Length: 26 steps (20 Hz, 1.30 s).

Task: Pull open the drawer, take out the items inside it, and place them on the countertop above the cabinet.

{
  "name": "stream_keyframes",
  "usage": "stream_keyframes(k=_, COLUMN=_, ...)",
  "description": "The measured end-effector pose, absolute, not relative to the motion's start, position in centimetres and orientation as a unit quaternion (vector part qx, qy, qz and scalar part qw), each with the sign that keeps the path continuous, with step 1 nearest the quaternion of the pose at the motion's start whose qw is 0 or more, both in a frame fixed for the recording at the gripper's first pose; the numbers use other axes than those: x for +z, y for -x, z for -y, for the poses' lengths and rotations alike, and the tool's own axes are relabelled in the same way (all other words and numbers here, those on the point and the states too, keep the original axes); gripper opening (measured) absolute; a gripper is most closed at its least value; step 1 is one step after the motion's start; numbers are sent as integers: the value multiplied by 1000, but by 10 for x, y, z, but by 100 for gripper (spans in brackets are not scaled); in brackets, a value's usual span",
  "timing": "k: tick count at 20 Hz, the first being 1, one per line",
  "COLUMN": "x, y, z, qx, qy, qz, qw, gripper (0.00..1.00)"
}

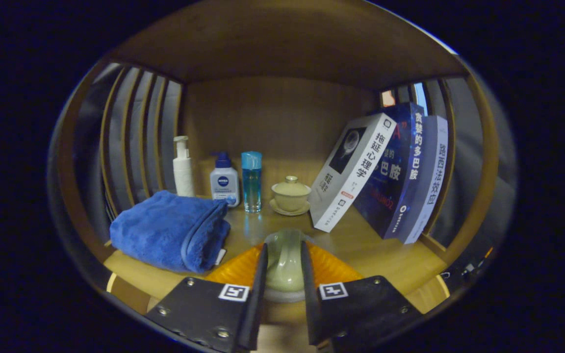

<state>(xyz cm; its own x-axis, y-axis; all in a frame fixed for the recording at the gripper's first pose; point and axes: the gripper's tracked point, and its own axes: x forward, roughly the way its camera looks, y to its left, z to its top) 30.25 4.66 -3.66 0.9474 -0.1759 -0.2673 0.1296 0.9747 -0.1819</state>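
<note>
Gripper view showed your fingers (283,267) clamped on a pale green ceramic piece (284,262), held just above the wooden surface (380,255). Beyond them stood a lidded cup (290,194), bottles and leaning books (385,171), with a blue towel (172,229) alongside.

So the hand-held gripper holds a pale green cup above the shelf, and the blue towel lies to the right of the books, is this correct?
Not quite. In the gripper view the towel lies left of the books, beside the bottles. The hand-held gripper does hold the cup.
</note>
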Motion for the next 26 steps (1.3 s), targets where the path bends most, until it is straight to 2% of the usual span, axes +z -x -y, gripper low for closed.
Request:
stream_keyframes(k=6, x=-14, y=-236, z=-62, qx=-80, qy=97, qz=-122, qw=984, gripper=98)
stream_keyframes(k=17, x=29, y=-54, z=-93, qx=-35, qy=74, qz=-75, qw=994, gripper=98)
stream_keyframes(k=21, x=9, y=7, z=-99, qx=-23, qy=76, qz=-79, qw=994, gripper=98)
stream_keyframes(k=26, x=-38, y=44, z=-92, qx=-30, qy=71, qz=-93, qw=993, gripper=98)
